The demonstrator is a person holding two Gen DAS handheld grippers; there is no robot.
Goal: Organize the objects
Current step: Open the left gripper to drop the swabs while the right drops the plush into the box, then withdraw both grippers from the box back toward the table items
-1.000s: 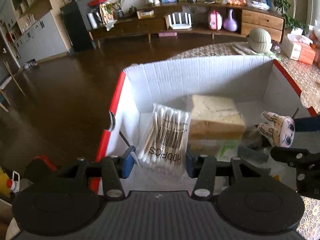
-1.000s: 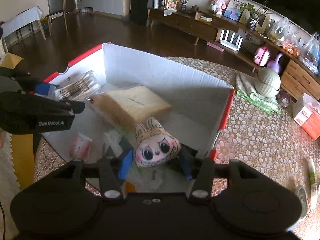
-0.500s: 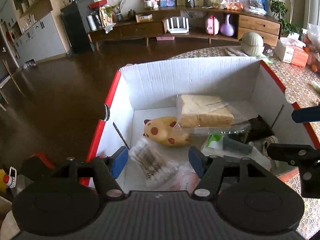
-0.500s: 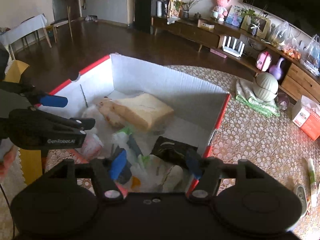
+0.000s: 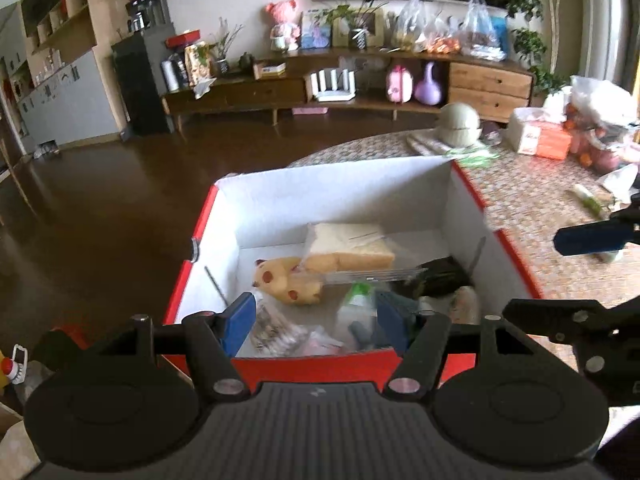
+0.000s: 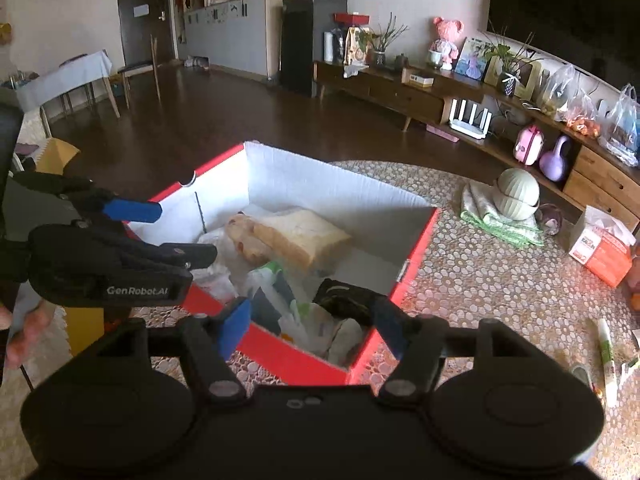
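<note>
A red cardboard box [image 5: 516, 264] with white inner walls [image 6: 416, 248] sits on the lace-covered table. Inside lie a bagged loaf of bread [image 5: 350, 246] [image 6: 304, 236], a yellow spotted plush [image 5: 286, 280], a pack of cotton swabs [image 5: 276, 330], a black pouch [image 5: 440, 276] [image 6: 344, 300] and the doll head [image 6: 346, 340] near the front corner. My left gripper [image 5: 316, 320] hangs open above the box's near wall, holding nothing. My right gripper [image 6: 310, 326] is open and empty over the box's near right corner. Each gripper shows at the edge of the other's view.
On the table to the right lie a green tube [image 6: 608, 356], an orange tissue box [image 6: 604, 248], a round green pot [image 6: 516, 194] on a folded cloth, and plastic bags. A low wooden sideboard [image 5: 488, 80] stands behind. Dark wood floor lies left of the table.
The left gripper let go of the cotton swabs and the right let go of the doll head; both items now lie in the box. Both grippers have drawn back and up, open.
</note>
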